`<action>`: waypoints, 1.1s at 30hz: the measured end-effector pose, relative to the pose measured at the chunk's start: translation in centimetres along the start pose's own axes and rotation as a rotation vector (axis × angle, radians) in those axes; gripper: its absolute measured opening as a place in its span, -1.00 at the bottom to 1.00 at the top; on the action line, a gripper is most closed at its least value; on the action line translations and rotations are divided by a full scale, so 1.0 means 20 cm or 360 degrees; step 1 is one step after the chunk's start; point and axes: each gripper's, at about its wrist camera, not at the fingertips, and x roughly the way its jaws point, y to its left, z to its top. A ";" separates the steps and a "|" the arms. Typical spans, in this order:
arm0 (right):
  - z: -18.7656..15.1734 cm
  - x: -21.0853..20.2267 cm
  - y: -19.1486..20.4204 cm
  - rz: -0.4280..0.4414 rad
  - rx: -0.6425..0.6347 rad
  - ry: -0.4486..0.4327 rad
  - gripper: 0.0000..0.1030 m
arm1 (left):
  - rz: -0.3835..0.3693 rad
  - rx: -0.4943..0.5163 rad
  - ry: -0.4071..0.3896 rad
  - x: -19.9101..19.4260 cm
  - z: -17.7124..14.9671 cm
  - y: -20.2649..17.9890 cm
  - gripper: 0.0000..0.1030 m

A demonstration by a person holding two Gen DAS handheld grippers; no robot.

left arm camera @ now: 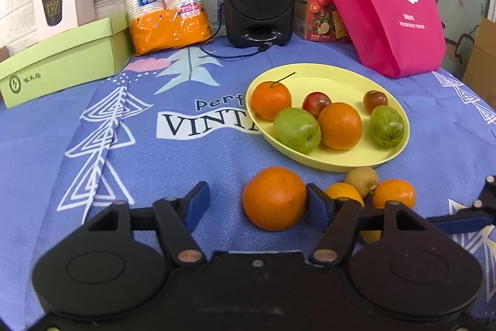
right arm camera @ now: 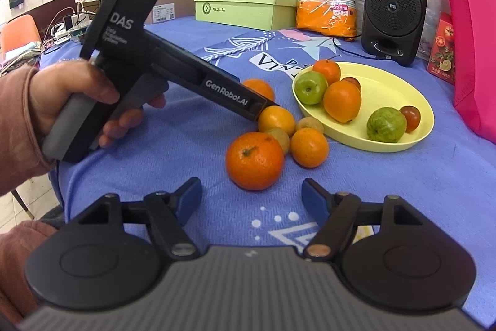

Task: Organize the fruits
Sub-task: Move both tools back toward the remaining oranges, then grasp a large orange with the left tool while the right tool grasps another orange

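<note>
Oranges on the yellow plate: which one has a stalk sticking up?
The round orange at the back-left of the yellow plate has a thin dark stalk poking out of its top. The other orange on the plate, nearer the front between the green fruits, has none.

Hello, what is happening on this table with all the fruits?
A person holds a gripper in each hand and is sorting fruit on a blue tablecloth. The yellow plate already holds two oranges, two green fruits and two small dark red ones. Several oranges and small brown fruits still lie on the cloth beside it. The left gripper stands open around a loose orange, with one pad at its side. The right gripper is open and empty, just short of another orange.
</note>
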 end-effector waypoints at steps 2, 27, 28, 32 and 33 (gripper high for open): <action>0.01 0.01 0.01 -0.0004 0.0000 0.0000 0.39 | 0.0006 0.0032 -0.0016 -0.01 -0.01 -0.02 0.06; 0.03 0.04 0.02 -0.0031 0.0035 -0.0042 -0.23 | -0.0126 -0.0195 -0.0040 -0.11 -0.09 0.06 -0.19; 0.03 0.03 0.02 -0.0030 0.0035 -0.0042 -0.23 | -0.0124 -0.0200 -0.0037 -0.12 -0.09 0.06 -0.19; 0.02 0.00 0.01 -0.0011 0.0071 -0.0048 -0.24 | -0.0122 -0.0209 -0.0026 -0.17 -0.11 0.06 -0.19; 0.01 -0.01 0.01 -0.0009 0.0078 -0.0050 -0.24 | -0.0120 -0.0212 -0.0025 -0.18 -0.11 0.05 -0.19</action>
